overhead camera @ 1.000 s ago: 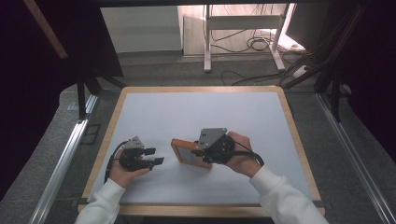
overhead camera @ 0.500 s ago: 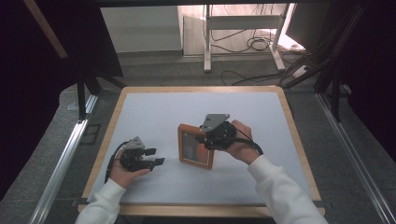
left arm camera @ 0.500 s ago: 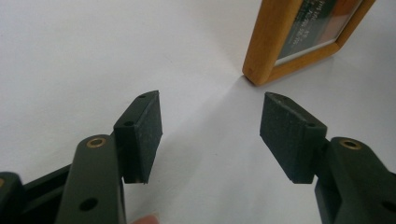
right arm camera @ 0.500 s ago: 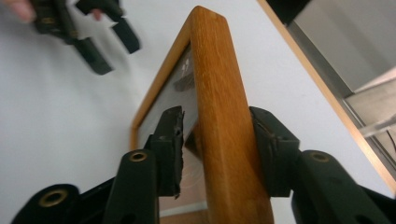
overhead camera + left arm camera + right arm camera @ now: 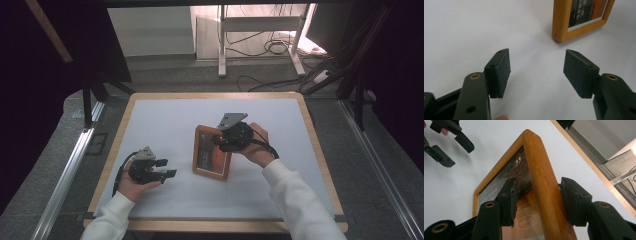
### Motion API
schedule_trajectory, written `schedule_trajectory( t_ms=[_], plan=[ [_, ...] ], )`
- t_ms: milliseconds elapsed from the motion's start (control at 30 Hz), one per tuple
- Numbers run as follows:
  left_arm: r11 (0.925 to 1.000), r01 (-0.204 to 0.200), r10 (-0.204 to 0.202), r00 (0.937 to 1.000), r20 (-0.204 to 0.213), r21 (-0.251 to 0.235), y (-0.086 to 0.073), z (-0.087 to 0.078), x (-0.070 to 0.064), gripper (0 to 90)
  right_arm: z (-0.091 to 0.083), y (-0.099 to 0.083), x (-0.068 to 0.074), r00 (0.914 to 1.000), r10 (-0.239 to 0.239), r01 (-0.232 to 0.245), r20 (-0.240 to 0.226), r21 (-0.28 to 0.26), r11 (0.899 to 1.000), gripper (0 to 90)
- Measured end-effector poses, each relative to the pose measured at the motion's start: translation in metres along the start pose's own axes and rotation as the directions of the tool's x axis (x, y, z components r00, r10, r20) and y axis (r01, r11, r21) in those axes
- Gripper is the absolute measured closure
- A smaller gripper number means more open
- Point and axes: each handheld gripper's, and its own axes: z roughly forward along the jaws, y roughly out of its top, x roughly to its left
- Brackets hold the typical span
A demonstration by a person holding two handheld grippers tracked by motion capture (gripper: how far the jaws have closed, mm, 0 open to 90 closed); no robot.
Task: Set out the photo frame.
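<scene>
Nearest the table's front edge, at the left, the left gripper (image 5: 167,169) is held low over the white table top (image 5: 165,120) by a hand (image 5: 131,182); its jaws are spread wide with nothing between them, as is seen in the left gripper view (image 5: 536,72). Just beyond it, near the middle of the table, a wooden picture frame (image 5: 212,159) is stood tilted, its lower edge on the white surface. Its upper right edge is clamped by the right gripper (image 5: 222,142), whose jaws are seen in the right gripper view (image 5: 537,200) pressed on either side of the wooden rail (image 5: 544,185). Farther back, a stand's legs (image 5: 222,40) and cables (image 5: 272,47) are seen on the floor.
</scene>
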Motion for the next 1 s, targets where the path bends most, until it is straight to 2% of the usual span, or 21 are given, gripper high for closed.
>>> schedule_trajectory(
  t_ms=[133, 300, 533, 667, 733, 1000],
  plan=[
    [1.0000, 0.002, -0.002, 1.0000, -0.001, -0.005, 0.000, 0.000, 0.000, 37.7, -0.001, -0.001, 0.002, 0.9998, 0.015, -0.015, 0.013, -0.013, 1.000, 41.5],
    [1.0000, 0.004, -0.004, 1.0000, -0.001, -0.005, 0.000, 0.000, 0.000, 36.8, -0.010, -0.005, 0.004, 0.9958, 0.086, -0.084, 0.033, -0.039, 0.996, 29.4],
    [1.0000, -0.002, 0.002, 1.0000, -0.004, 0.001, 0.000, 0.001, -0.001, 35.5, -0.032, -0.027, 0.007, 0.9805, 0.191, -0.186, 0.045, -0.106, 0.977, 20.5],
    [1.0000, 0.006, -0.006, 1.0000, -0.004, 0.003, 0.000, 0.002, -0.002, 35.1, -0.044, -0.046, 0.014, 0.9657, 0.255, -0.247, 0.049, -0.125, 0.961, 20.1],
    [1.0000, 0.002, -0.002, 1.0000, -0.007, 0.003, 0.000, 0.002, -0.002, 34.9, -0.049, -0.057, 0.018, 0.9621, 0.267, -0.259, 0.053, -0.134, 0.957, 22.1],
    [1.0000, 0.000, 0.000, 1.0000, -0.007, 0.010, 0.001, 0.003, -0.003, 34.2, -0.058, -0.099, 0.038, 0.9363, 0.348, -0.339, 0.047, -0.140, 0.930, 28.4]
  ],
)
